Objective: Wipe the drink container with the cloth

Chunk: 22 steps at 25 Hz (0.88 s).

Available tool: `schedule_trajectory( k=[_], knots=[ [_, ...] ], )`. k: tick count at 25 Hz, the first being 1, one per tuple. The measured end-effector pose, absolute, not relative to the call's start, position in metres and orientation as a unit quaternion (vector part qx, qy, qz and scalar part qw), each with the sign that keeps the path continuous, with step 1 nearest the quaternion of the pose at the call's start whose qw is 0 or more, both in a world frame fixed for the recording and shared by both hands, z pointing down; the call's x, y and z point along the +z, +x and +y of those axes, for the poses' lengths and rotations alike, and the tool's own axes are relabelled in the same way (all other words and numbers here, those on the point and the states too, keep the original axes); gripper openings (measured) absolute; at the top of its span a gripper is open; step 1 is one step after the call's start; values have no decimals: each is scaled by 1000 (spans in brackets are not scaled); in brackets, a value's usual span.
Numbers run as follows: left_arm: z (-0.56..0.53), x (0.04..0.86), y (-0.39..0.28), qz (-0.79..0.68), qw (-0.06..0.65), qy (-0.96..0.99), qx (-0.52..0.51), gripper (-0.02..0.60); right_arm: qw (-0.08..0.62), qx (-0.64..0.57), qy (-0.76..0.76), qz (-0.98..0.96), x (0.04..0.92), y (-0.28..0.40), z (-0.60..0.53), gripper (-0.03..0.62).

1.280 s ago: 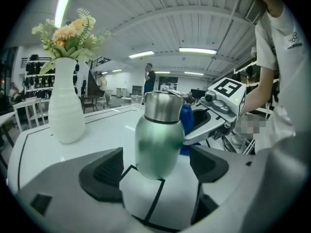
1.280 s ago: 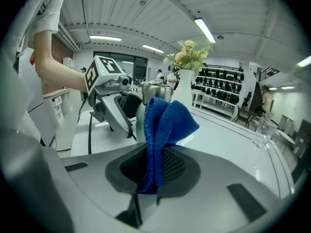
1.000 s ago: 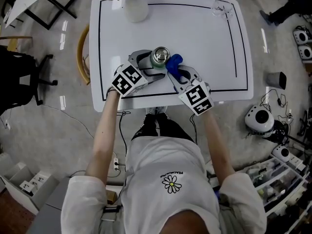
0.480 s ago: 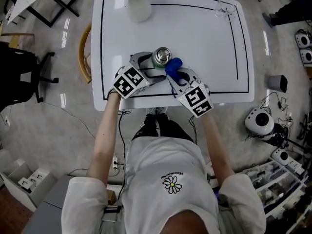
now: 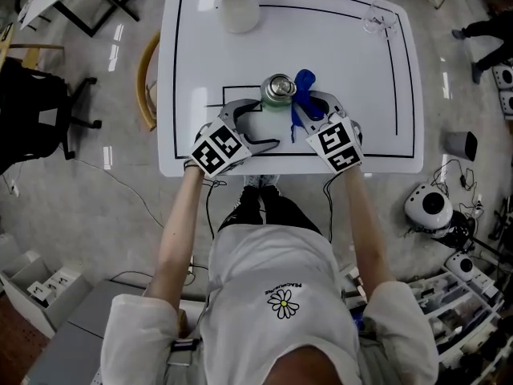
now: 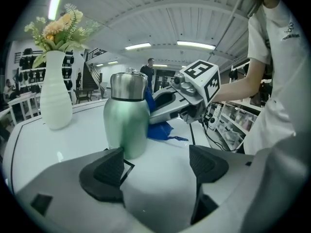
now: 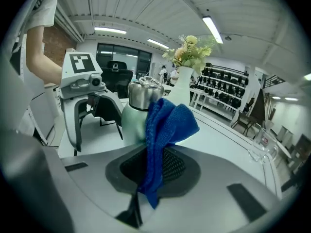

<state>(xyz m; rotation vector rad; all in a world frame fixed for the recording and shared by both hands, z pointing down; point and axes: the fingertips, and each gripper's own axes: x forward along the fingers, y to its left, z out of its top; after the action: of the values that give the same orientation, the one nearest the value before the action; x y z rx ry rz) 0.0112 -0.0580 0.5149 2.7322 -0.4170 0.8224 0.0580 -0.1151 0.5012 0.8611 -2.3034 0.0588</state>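
My right claw (image 7: pixel 155 166) is clenched on the blue cloth (image 7: pixel 167 120), which bunches up against the drink container (image 7: pixel 133 113) just ahead. My left claw (image 6: pixel 153 166) gapes empty, the container just beyond its left jaw. Wiping is under way, I reckon. Next: steady the container and rub along its wall.

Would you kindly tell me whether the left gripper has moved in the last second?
Yes. The left gripper has drawn back from the green bottle toward the table's near edge; its open jaws now stop short of the bottle.

A white vase (image 5: pixel 239 10) and a clear glass (image 5: pixel 378 18) stand on the table (image 5: pixel 345 70).
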Motion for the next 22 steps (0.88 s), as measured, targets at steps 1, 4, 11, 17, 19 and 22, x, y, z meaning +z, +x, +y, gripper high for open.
schedule_trajectory(
  k=[1,4,11,17,19,22],
  knots=[
    [-55,515,13,-143,129,940,282,410,344,15,329,-879,501,60,-117,43],
    [-51,514,14,-149,136,940,274,410,360,2,324,-875,499,58,-116,43],
    [-49,515,16,-144,132,940,280,410,363,-7,311,-878,495,52,-90,43],
    [-66,508,5,-158,122,942,271,410,361,0,313,-879,499,49,-84,43],
    [-81,505,1,-165,117,941,270,410,361,1,314,-878,498,50,-84,43],
    [-97,510,4,-157,109,941,278,410,358,5,319,-878,498,50,-84,43]
  ],
)
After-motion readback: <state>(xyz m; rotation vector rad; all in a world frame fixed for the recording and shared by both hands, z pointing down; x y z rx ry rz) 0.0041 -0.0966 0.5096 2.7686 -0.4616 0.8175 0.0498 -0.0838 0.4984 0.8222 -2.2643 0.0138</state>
